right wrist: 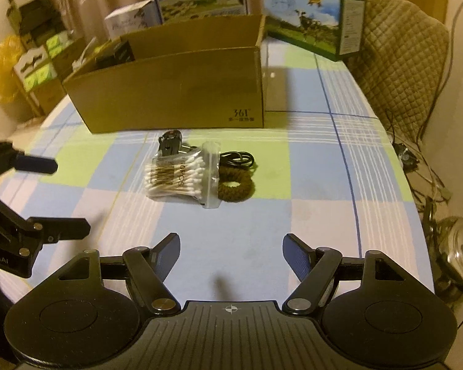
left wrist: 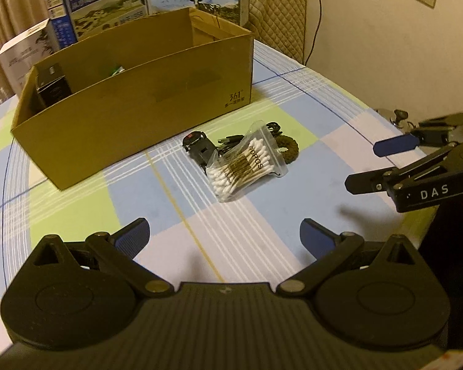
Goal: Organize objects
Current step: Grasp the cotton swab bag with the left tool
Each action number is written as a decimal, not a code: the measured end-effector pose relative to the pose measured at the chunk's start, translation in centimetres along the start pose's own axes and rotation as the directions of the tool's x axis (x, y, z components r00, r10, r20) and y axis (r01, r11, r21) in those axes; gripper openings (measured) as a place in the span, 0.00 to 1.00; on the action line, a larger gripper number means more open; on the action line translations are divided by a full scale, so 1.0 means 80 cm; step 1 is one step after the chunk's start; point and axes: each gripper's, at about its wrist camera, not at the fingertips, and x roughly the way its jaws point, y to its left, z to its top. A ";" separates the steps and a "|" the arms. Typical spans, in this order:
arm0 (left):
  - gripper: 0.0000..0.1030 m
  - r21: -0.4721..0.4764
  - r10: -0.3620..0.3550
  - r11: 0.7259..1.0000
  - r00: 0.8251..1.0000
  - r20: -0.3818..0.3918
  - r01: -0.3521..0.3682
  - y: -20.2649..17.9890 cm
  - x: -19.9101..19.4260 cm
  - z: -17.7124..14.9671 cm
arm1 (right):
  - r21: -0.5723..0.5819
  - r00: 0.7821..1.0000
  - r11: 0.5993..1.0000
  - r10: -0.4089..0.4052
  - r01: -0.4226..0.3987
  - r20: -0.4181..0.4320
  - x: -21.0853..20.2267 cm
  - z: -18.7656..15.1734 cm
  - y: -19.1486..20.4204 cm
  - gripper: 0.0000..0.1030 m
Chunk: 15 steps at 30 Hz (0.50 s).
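Observation:
A clear bag of cotton swabs (left wrist: 242, 166) (right wrist: 182, 177) lies on the checked tablecloth, on top of a black cable (left wrist: 228, 140) (right wrist: 237, 158), a small black device (left wrist: 197, 146) (right wrist: 169, 141) and a brown braided ring (left wrist: 288, 146) (right wrist: 236, 188). Behind them stands an open cardboard box (left wrist: 132, 108) (right wrist: 176, 89) holding a black box (left wrist: 54, 88) and a green item (left wrist: 115, 69). My left gripper (left wrist: 223, 237) (right wrist: 68, 197) is open and empty, short of the pile. My right gripper (right wrist: 231, 252) (left wrist: 364, 166) is open and empty, also short of it.
Milk cartons (left wrist: 102, 3) (right wrist: 308, 15) and a white box (left wrist: 24, 52) stand behind the cardboard box. A quilted chair (right wrist: 398, 49) is at the far right. Cables and a metal object (right wrist: 460, 246) lie beyond the table's right edge. Boxes and a yellow bag (right wrist: 3, 67) are on the left.

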 end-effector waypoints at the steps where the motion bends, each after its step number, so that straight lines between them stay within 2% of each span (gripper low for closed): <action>1: 0.99 0.012 0.003 1.000 1.000 -0.003 -0.003 0.000 0.005 0.003 | -0.020 1.000 1.000 0.002 -0.002 -0.002 0.003 0.002 0.000 0.69; 3: 0.98 0.040 0.009 0.999 1.000 0.000 -0.009 -0.001 0.012 0.008 | -0.060 1.000 0.998 0.003 -0.004 -0.014 0.010 0.007 -0.001 0.69; 8: 0.89 0.141 -0.011 0.990 1.000 0.005 0.010 -0.007 0.033 0.023 | -0.081 0.999 0.997 0.016 -0.019 -0.036 0.024 0.021 -0.011 0.69; 12: 0.85 0.265 -0.026 0.964 0.999 0.020 0.020 -0.019 0.047 0.032 | -0.089 0.999 0.996 0.018 -0.021 -0.037 0.032 0.028 -0.015 0.69; 15: 0.77 0.333 -0.035 0.943 0.999 0.026 0.024 -0.028 0.061 0.036 | -0.085 0.999 0.996 0.022 -0.025 -0.033 0.036 0.032 -0.018 0.69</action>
